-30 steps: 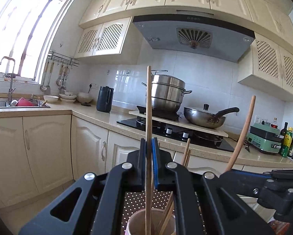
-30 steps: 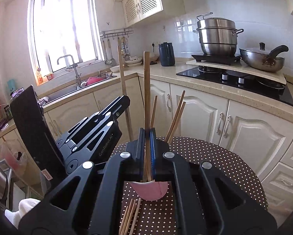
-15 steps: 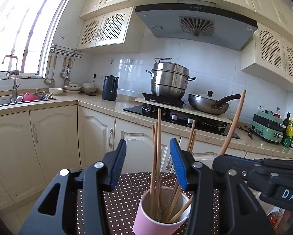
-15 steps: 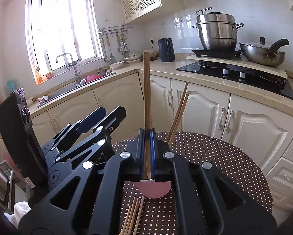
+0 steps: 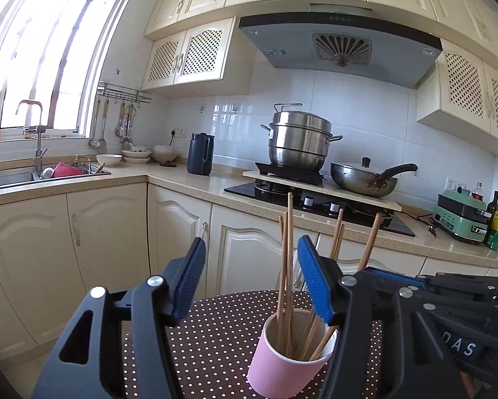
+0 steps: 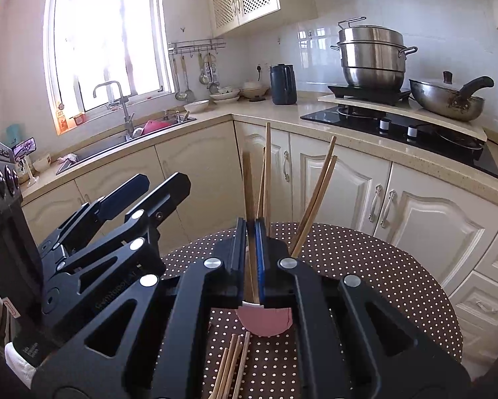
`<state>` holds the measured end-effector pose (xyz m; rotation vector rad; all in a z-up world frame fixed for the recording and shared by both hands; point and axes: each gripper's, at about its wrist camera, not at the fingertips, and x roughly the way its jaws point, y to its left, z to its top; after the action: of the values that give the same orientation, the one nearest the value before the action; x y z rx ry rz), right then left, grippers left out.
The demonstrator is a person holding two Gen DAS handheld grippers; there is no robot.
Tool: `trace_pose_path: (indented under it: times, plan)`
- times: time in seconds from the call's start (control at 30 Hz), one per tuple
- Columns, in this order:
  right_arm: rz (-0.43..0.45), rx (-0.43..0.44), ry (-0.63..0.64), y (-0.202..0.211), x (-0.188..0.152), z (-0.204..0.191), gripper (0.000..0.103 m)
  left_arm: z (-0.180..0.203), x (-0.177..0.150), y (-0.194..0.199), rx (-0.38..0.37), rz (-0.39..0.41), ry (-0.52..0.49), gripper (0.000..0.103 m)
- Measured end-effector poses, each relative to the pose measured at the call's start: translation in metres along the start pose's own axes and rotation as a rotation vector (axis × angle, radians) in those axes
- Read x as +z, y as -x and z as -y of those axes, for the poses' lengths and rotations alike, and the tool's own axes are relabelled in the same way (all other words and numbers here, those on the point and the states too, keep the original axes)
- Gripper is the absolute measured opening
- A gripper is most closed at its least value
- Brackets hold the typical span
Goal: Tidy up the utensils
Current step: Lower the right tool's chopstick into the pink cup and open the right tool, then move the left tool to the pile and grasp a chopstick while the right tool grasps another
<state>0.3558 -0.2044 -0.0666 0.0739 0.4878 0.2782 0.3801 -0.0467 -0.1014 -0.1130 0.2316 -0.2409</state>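
The left tool point(image 5: 250, 279) is opening, empty, before the cup point(image 5: 290, 354); the right tool point(image 6: 251, 259) clamps a chopstick point(image 6: 248, 193) beside loose sticks point(image 6: 230, 365).

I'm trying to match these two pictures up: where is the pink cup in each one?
Left wrist view: pink cup at bottom centre, on the dotted table, chopsticks standing in it.
Right wrist view: pink cup low at centre, mostly hidden behind the right gripper.
Shared landmark: the steel steamer pot on the stove.
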Motion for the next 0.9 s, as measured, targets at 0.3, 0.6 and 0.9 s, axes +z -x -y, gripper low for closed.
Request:
trace_pose_path:
  times: [0.3,0.6,0.9]
  plan:
    - [0.06,-0.057,0.033,0.026,0.002,-0.012,0.049,-0.006,0.011,0.029,0.031,0.014,-0.008,0.063]
    - [0.109,-0.077,0.048,0.069,-0.003,-0.021,0.051,-0.005,0.016,0.08,0.109,0.036,-0.049,0.068]
    - [0.074,-0.066,0.049,0.098,-0.027,-0.029,0.051,0.001,0.004,0.121,0.135,-0.015,-0.089,0.068]
